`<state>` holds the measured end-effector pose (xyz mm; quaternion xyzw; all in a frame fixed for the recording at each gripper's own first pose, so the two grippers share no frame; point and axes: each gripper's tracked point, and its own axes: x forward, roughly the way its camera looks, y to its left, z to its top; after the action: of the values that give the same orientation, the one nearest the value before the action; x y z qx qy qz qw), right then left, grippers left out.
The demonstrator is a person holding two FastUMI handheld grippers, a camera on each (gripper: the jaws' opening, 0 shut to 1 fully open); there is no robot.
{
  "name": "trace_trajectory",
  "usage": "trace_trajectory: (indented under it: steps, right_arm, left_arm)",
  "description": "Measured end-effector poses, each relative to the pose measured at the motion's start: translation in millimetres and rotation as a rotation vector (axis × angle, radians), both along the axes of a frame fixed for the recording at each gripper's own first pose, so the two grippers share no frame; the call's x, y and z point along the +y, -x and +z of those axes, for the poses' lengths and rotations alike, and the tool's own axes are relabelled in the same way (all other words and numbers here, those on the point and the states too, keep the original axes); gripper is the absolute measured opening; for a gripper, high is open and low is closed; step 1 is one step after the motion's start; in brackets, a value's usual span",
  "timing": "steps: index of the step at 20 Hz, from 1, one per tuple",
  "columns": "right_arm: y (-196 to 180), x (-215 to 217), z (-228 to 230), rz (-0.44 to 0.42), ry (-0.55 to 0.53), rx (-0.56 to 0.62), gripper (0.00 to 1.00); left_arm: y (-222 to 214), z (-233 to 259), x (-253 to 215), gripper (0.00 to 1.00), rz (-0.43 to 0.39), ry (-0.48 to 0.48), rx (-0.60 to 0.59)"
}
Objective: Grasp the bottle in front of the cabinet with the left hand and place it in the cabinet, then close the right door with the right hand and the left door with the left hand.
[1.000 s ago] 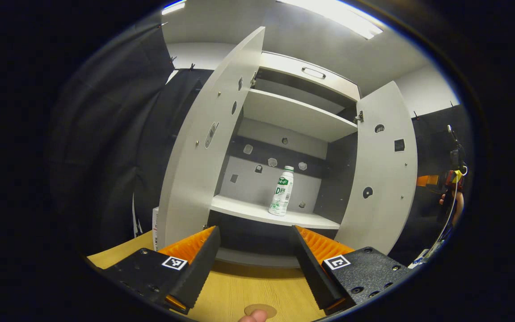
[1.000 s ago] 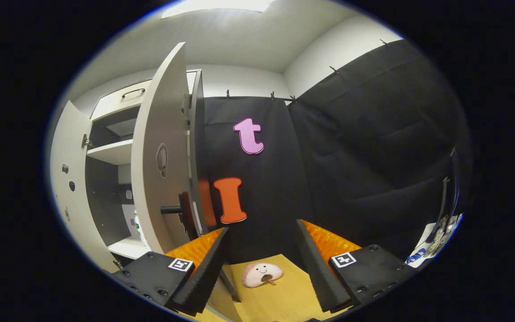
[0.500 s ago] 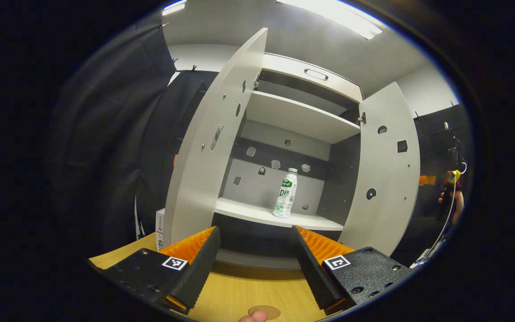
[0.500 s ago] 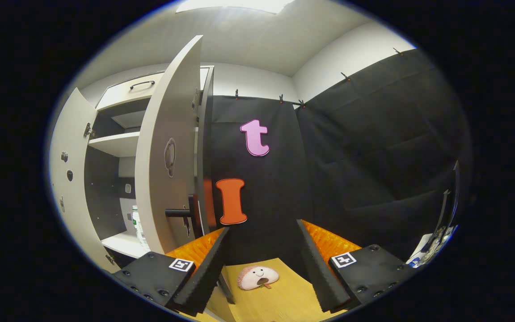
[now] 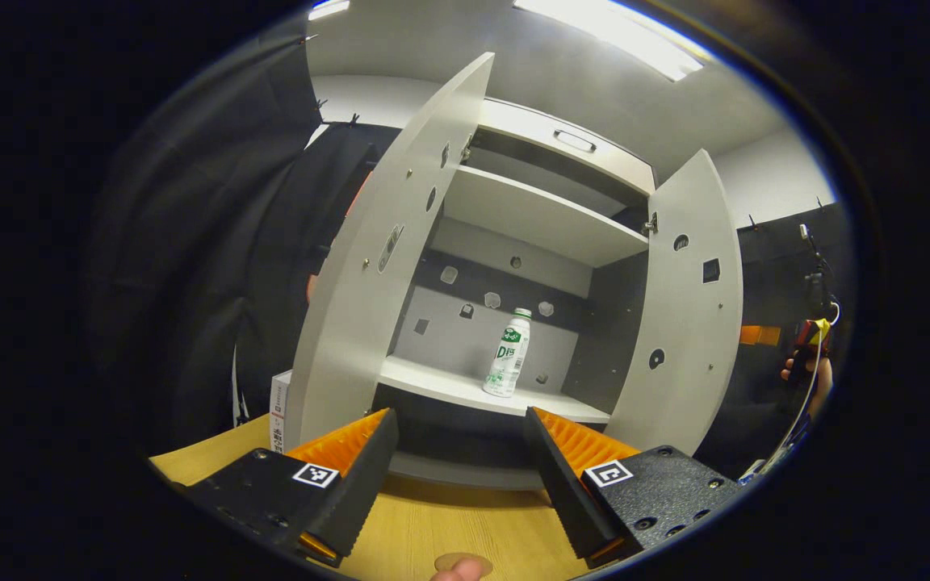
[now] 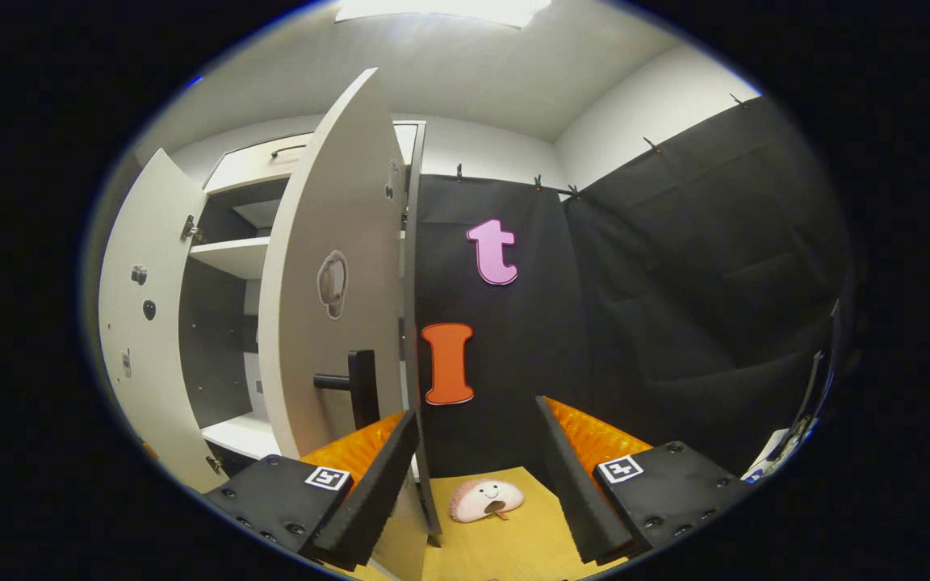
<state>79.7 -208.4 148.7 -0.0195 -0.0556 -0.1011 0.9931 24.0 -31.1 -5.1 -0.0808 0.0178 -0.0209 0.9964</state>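
Left gripper view: the left gripper (image 5: 458, 452) gapes empty over the table (image 5: 441, 524). The bottle (image 5: 508, 353) stands upright on the cabinet (image 5: 538, 218) shelf between both open doors.

Right gripper view: the right gripper (image 6: 477, 456) is spread, empty; the right door (image 6: 336, 290) hides the bottle, its handle (image 6: 352, 383) just beside the near finger.

Each claw (image 5: 458, 452) (image 6: 477, 456) has 2 wedge-shaped fingers (image 5: 356, 476) with ribbed inner faces, set on textured black blocks studded with small screws. Each block carries a white square tag with a black pattern (image 5: 316, 474). At the far right of the left gripper view, a hand (image 5: 806, 373) grips a dark device with a yellow band and a thin white cable hanging down.
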Motion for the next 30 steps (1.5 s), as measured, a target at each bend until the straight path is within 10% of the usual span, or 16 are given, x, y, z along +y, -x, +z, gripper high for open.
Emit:
trace_trajectory:
  steps: [17, 30]
  right_arm:
    - [-43, 144, -21, 0.314, -0.004, 0.046, 0.96]
    - [2, 130, -52, 0.287, -0.005, 0.081, 0.96]
  left_arm:
    - [8, 59, 90, 0.96, 0.205, 0.034, -0.113]
    - [-34, 105, 207, 0.96, 0.426, -0.015, -0.127]
